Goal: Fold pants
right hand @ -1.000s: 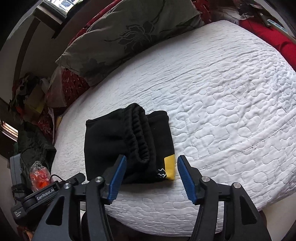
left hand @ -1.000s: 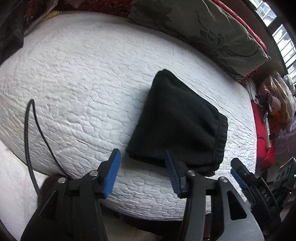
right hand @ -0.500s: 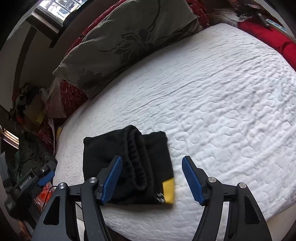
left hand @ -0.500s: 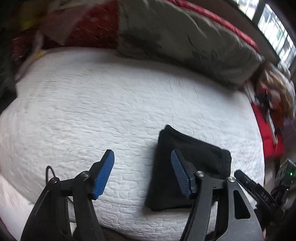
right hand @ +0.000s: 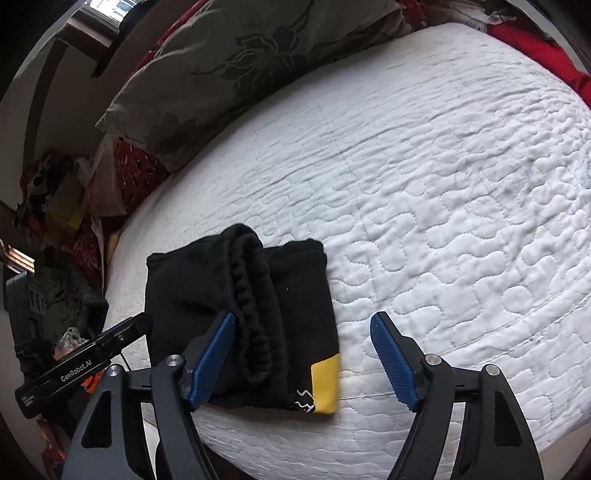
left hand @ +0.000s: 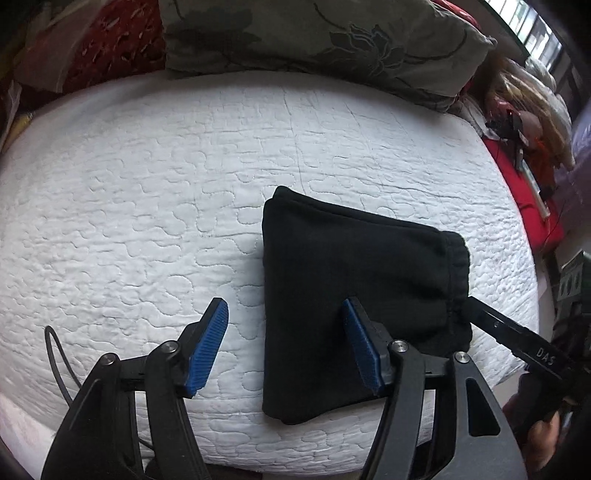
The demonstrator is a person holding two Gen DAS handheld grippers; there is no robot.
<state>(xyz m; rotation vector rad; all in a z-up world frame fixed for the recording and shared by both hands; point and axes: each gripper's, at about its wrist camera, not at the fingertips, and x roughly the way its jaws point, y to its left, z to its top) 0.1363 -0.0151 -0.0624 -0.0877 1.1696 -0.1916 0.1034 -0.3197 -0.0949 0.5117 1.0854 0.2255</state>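
The black pants [left hand: 354, 295] lie folded into a small thick bundle near the front edge of the white quilted bed [left hand: 147, 203]. Their gathered waistband [right hand: 251, 295] runs across the top, and a yellow patch [right hand: 325, 380] marks the near corner. My left gripper [left hand: 285, 306] hovers open over the bundle's left edge, its blue pads touching nothing. My right gripper [right hand: 303, 319] hangs over the bundle's right half. Its jaws are opening, the pants lie below the gap, and the pads press on nothing. Each view catches the other gripper at its edge.
A grey floral pillow [left hand: 314, 33] lies along the back of the bed, with red fabric [left hand: 99, 44] beside it. Clutter fills the floor to the side [right hand: 55, 206]. A black cable [left hand: 55, 354] loops at the bed's front left. A hand [left hand: 543, 439] holds the right gripper.
Both grippers have spread their jaws wider. The left view has rolled and shifted, so the bundle now sits under its right finger. The right gripper has sunk slightly, with the bundle further left in view.
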